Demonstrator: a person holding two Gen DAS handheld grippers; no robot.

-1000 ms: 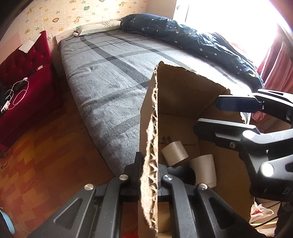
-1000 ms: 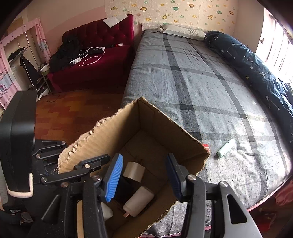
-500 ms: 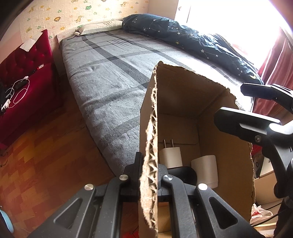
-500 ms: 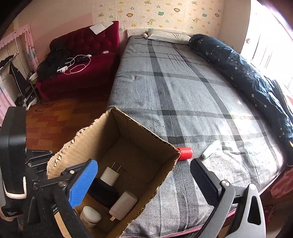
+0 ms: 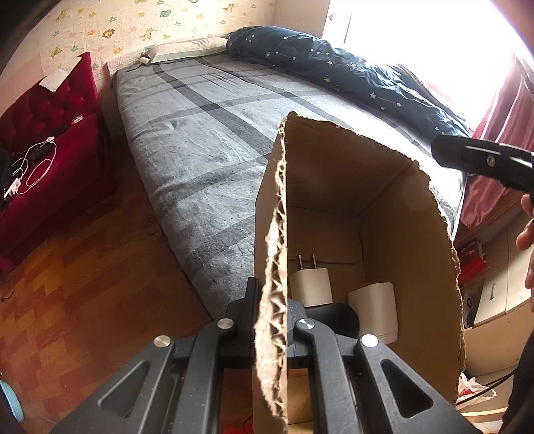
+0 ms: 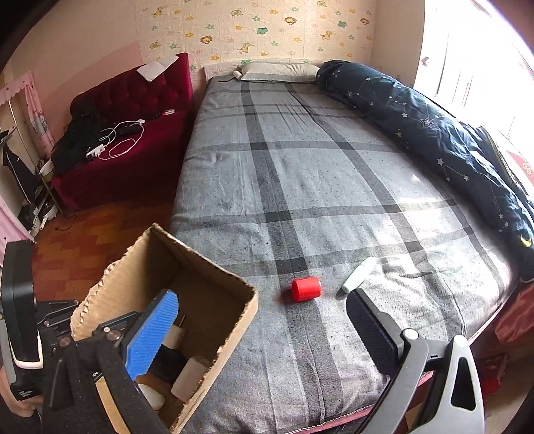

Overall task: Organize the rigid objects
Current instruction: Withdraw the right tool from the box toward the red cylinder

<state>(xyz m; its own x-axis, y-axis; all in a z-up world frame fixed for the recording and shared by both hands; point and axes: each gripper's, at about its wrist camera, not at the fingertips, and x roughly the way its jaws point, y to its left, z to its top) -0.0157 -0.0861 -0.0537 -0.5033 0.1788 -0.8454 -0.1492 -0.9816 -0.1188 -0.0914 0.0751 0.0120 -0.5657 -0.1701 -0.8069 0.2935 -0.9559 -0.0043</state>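
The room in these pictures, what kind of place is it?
Most likely a bedroom in a home: a wide bed with grey checked cover, a pale pillow, and cartoon animal wallpaper.

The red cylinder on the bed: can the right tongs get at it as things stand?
Probably yes. The right tongs stand wide open and empty, and the red cylinder lies alone on the bed, apart from the cardboard box and the pale tube.

Right gripper (image 6: pixel 263 320) jaws spread wide, nothing between them: open bedsheet (image 6: pixel 333 187) ahead to red cylinder (image 6: pixel 306 288) and pale tube (image 6: pixel 357 274); cardboard box (image 6: pixel 200 267) wall blocks its left, rolled duvet (image 6: pixel 434 133) bounds far right.
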